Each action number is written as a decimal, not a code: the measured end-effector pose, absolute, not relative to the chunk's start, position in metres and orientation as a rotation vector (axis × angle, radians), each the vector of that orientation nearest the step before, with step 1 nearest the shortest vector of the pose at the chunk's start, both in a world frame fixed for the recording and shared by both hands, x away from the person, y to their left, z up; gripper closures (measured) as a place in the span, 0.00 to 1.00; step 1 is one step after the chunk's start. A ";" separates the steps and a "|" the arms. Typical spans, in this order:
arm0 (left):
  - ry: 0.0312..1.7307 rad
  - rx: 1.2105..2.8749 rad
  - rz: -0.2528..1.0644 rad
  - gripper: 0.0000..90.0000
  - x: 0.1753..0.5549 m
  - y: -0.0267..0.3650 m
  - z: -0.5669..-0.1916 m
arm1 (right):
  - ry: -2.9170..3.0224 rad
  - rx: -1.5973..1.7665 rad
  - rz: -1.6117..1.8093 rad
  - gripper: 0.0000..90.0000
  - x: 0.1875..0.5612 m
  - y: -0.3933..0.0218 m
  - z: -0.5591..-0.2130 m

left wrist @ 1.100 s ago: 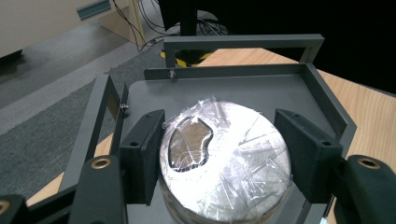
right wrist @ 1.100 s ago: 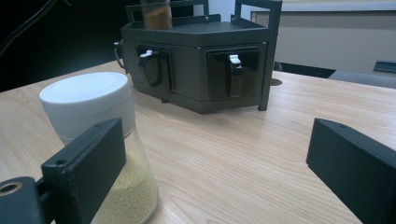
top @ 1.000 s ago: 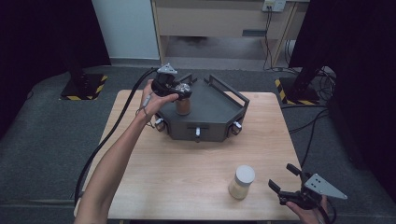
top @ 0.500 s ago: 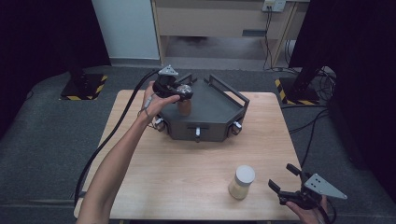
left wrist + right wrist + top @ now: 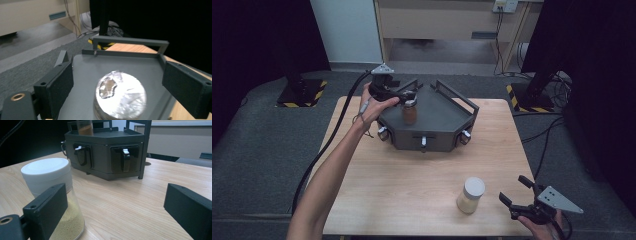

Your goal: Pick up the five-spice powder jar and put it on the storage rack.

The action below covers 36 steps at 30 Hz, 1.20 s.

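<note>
On the dark rack [image 5: 447, 112] stands the foil-capped spice jar [image 5: 410, 111] — left gripper [image 5: 406, 95] jaws just opening, clear of it. Right gripper [image 5: 518, 194] waits wide, empty — the white-lidded jar [image 5: 471, 195] probably goes next.

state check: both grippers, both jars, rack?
Left gripper: jaws just opened, either side of the foil jar, pads off it.
Right gripper: open, empty, beside the white-lid jar.
Foil jar: upright on the rack, foil top torn.
White-lid jar: upright on the table, capped, partly full of yellow grains.
Rack: flat on the table.
</note>
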<state>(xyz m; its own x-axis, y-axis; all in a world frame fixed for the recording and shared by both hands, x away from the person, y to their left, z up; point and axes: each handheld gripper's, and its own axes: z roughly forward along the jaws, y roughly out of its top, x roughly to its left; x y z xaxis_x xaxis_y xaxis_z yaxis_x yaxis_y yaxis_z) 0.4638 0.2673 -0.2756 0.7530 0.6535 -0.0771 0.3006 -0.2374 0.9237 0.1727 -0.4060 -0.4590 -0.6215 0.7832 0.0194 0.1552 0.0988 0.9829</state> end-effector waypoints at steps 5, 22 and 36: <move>0.688 1.836 0.432 0.07 0.445 0.274 -0.265 | 1.860 0.914 1.556 0.06 0.173 -0.406 -0.459; 0.569 1.748 0.459 0.04 0.376 0.308 -0.249 | 1.863 0.912 1.552 0.06 0.174 -0.404 -0.458; 0.548 1.718 0.522 0.03 0.323 0.334 -0.280 | 1.862 0.909 1.546 0.07 0.173 -0.404 -0.458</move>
<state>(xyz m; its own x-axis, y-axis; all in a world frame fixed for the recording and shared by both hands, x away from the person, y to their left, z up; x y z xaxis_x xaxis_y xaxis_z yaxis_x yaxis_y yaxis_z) 0.3229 0.3339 -0.2800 0.7881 0.6132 0.0531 0.0827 -0.1910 0.9781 0.1733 -0.4038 -0.4577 -0.6203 0.7843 0.0083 0.1524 0.1102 0.9822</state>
